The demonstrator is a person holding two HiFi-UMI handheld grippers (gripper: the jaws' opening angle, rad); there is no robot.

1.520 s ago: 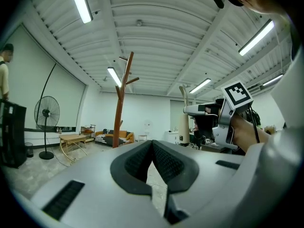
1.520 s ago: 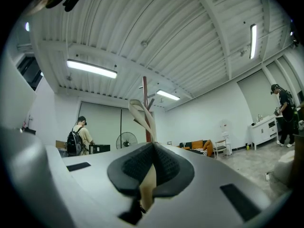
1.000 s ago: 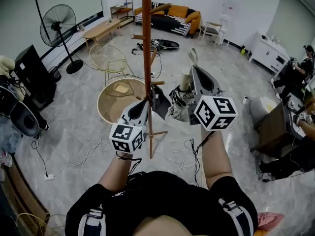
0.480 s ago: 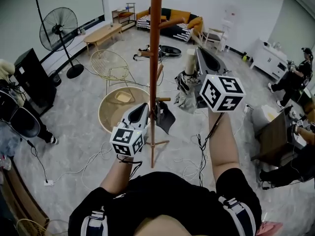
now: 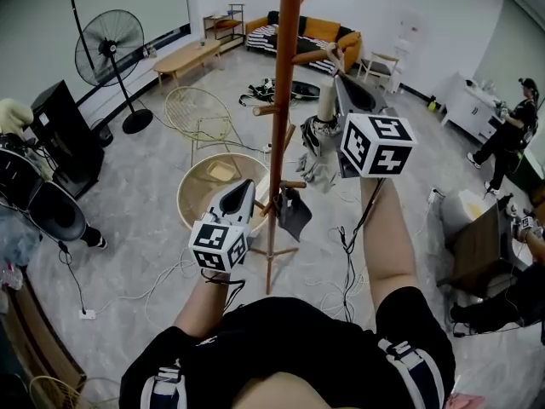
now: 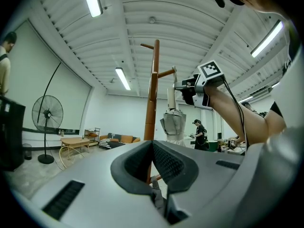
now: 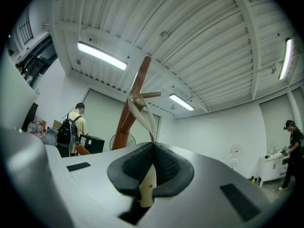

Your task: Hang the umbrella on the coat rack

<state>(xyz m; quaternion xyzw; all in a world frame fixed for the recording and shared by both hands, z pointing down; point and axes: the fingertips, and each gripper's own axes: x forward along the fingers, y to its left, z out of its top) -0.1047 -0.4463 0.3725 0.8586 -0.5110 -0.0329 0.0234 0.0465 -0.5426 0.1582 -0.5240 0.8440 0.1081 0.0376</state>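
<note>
Umbrella [image 5: 317, 147] strap [image 7: 146, 186] in R gripper [image 7: 153, 144] fingers, beside coat rack [image 5: 285, 100]

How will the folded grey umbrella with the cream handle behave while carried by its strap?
Pinched only by its cream strap loop in the right gripper, the folded grey umbrella will likely swing freely. It hangs in loose folds, so it is probably floppy and light.

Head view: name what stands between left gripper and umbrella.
The coat rack's pole stands between the left gripper and the umbrella, seen in the head view.
</note>
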